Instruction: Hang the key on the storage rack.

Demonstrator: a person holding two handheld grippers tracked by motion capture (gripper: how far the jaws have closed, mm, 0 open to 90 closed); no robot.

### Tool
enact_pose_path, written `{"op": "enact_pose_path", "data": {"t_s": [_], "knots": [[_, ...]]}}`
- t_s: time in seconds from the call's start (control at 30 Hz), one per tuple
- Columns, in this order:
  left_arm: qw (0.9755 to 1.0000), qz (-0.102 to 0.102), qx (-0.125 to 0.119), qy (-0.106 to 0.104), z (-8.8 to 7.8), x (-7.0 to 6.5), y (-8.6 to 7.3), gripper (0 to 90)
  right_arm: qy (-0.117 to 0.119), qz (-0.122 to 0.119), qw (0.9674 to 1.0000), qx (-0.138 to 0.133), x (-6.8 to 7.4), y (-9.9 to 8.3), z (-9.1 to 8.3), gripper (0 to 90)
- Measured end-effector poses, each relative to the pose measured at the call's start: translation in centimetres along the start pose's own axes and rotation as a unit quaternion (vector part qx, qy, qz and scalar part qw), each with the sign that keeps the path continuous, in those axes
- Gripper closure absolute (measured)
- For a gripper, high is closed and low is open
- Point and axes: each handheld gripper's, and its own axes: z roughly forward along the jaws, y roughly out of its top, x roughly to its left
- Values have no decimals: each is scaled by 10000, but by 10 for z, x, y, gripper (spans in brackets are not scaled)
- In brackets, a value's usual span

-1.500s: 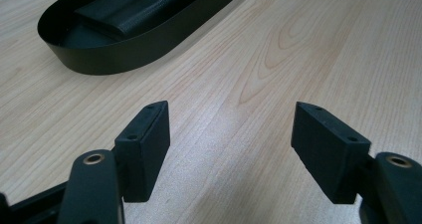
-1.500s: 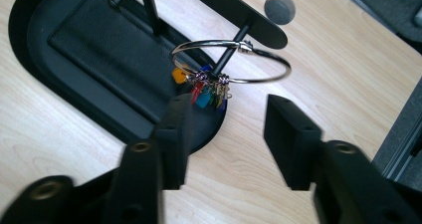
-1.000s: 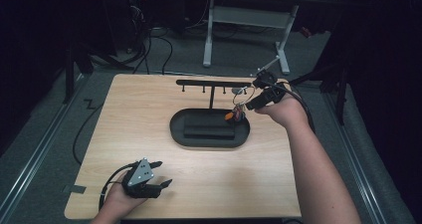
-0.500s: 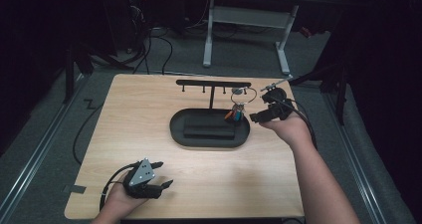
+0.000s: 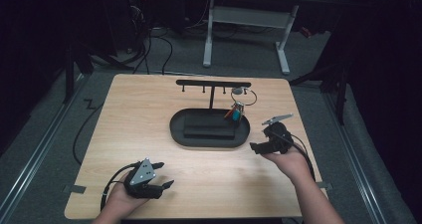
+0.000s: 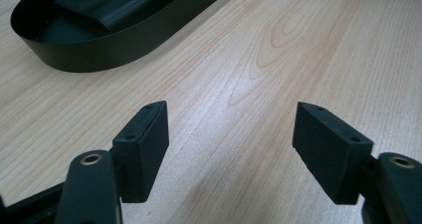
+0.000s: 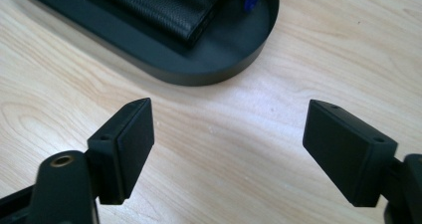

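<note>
Wood table (image 5: 149, 134) w/ tray (image 5: 179, 134), dark room.

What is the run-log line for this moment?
keys: hanging on rack | right gripper: open, empty, beside tray | left gripper: open, empty

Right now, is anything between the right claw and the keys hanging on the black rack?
Nothing visible blocks it. The right claw sits open beside the black oval tray; the bunch of keys hangs from the black T-shaped rack above the tray's right end.
</note>
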Motion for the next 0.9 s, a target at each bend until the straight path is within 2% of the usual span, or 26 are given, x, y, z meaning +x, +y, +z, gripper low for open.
{"op": "enact_pose_path", "data": {"t_s": [0.1, 0.13, 0.17, 0.33, 0.37, 0.4, 0.43, 0.47, 0.5, 0.53, 0.57, 0.6, 0.63, 0.67, 0.7, 0.73, 0.77, 0.8, 0.9], "knots": [[10000, 17, 13, 1, 1, -1, 0, 310, -10, -24, 9999, -123, 3, -10, 2, 206], [10000, 30, 47, -1, 1, -2, 0, 310, 14, 5, 9995, -307, 6, -20, 4, 215], [10000, 30, 47, -1, 1, -2, 0, 310, 14, 5, 9995, -307, 6, -20, 4, 215], [10000, -9, 92, 0, 2, -2, -1, 310, 60, 4, 9966, -827, 22, -53, 10, 225], [10000, -9, 92, 0, 2, -2, -1, 311, 60, 4, 9966, -827, 22, -53, 10, 225], [10000, -34, 93, 8, 1, -2, -2, 310, 77, 44, 9946, -1035, 26, -66, 12, 221], [10000, -34, 93, 8, 1, -2, -2, 311, 77, 44, 9946, -1035, 26, -66, 12, 221], [9999, -59, 90, 7, 1, -2, -2, 310, 102, 117, 9915, -1289, 29, -79, 14, 195], [9999, -95, 66, -5, 1, -2, -2, 310, 102, 117, 9915, -1289, 29, -79, 14, 195], [9999, -161, 44, -22, 0, -2, -3, 311, 185, 204, 9889, -1461, 32, -93, 17, 158], [9999, -161, 44, -22, 0, -2, -3, 311, 185, 204, 9889, -1461, 32, -93, 17, 158], [9996, -264, 31, -23, 1, 0, -4, 310, 128, 274, 9851, -1694, 38, -113, 18, 158], [9996, -264, 31, -23, 1, 0, -4, 311, 128, 274, 9851, -1694, 38, -113, 18, 158], [9995, -322, 31, -35, 1, 1, -4, 311, 40, 280, 9812, -1911, 42, -127, 18, 164], [9993, -381, -13, -37, 2, 1, -3, 311, -10, 153, 9803, -1971, 47, -134, 16, 164], [9991, -423, -49, -39, 1, 1, -3, 311, 53, 25, 9805, -1963, 51, -133, 10, 161], [9990, -437, -57, -35, 1, 1, -3, 311, -30, -51, 9773, -2116, 54, -133, 4, 161], [9990, -444, -57, -30, 1, 0, -2, 311, 21, 62, 9722, -2339, 56, -135, 0, 161], [9988, -483, -53, -32, 2, -1, -2, 311, 151, 178, 9736, -2272, 56, -134, 3, 157]]}}
